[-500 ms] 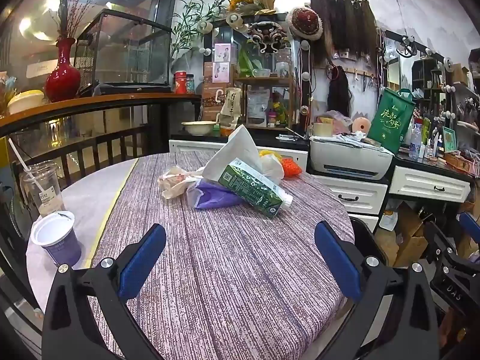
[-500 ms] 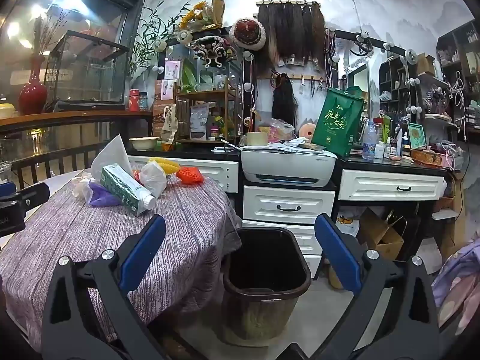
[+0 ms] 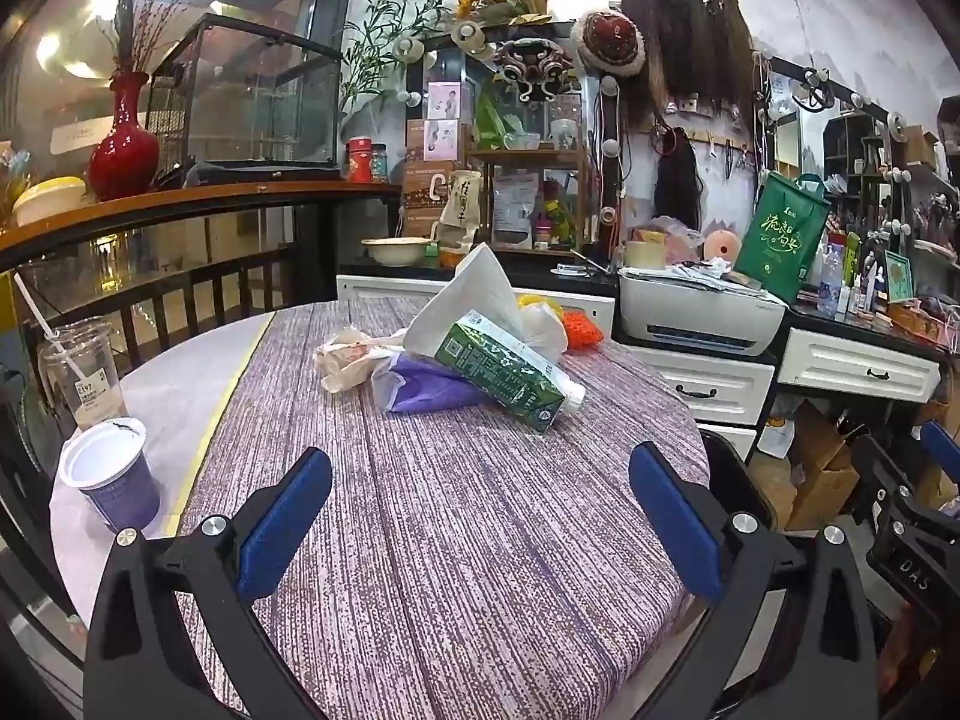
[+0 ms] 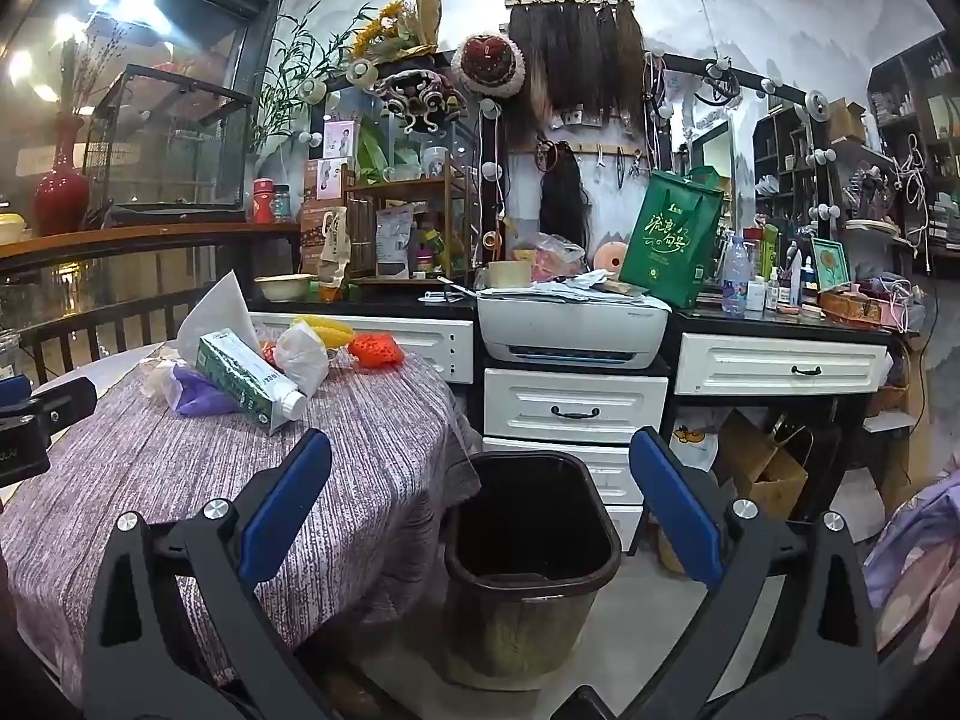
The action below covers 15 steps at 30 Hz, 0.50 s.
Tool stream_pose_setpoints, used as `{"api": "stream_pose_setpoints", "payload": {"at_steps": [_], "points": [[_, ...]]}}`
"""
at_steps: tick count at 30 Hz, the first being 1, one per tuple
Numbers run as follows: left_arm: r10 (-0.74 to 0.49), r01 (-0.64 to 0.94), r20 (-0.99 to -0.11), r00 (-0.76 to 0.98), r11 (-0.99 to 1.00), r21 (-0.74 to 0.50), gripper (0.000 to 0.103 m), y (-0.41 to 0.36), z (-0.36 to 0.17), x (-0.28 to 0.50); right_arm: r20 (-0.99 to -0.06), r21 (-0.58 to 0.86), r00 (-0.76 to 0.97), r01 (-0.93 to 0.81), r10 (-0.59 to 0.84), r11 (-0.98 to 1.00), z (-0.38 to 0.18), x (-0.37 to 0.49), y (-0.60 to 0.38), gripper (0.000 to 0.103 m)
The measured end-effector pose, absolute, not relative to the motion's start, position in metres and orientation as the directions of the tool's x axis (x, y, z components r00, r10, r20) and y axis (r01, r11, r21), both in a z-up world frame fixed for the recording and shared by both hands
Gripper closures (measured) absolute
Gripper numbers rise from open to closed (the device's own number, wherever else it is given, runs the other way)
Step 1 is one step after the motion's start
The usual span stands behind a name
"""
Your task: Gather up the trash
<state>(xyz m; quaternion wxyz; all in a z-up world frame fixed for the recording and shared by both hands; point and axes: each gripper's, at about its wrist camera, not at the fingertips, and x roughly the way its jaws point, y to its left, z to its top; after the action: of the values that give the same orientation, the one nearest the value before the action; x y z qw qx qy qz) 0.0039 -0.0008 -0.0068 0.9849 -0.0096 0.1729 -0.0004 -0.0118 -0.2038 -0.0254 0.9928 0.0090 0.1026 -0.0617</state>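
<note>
A pile of trash lies at the far side of the round table point(image 3: 456, 540): a green milk carton point(image 3: 507, 369) on its side, a purple bag point(image 3: 429, 387), crumpled paper point(image 3: 351, 357), a white tissue point(image 3: 468, 294) and an orange net point(image 3: 582, 329). The carton point(image 4: 249, 378) shows in the right wrist view too. My left gripper point(image 3: 480, 510) hovers open over the near part of the table, short of the pile. My right gripper point(image 4: 480, 510) is open above a dark empty bin point(image 4: 531, 546) on the floor beside the table. Nothing is between either pair of fingers.
A purple paper cup point(image 3: 111, 480) and a clear plastic cup with a straw point(image 3: 81, 369) stand at the table's left edge. White drawers point(image 4: 573, 408) and a printer point(image 4: 573, 324) lie behind the bin. Cardboard boxes point(image 4: 762, 468) sit on the floor at right.
</note>
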Motion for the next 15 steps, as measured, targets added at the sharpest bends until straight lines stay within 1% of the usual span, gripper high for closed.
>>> {"api": "stream_pose_setpoints", "payload": {"at_steps": [15], "points": [[0.002, -0.008, -0.356, 0.934, 1.000, -0.014, 0.005, 0.0038, -0.0095, 0.0056, -0.212, 0.006, 0.970, 0.124, -0.120, 0.992, -0.0258, -0.0117, -0.2050, 0.005]]}}
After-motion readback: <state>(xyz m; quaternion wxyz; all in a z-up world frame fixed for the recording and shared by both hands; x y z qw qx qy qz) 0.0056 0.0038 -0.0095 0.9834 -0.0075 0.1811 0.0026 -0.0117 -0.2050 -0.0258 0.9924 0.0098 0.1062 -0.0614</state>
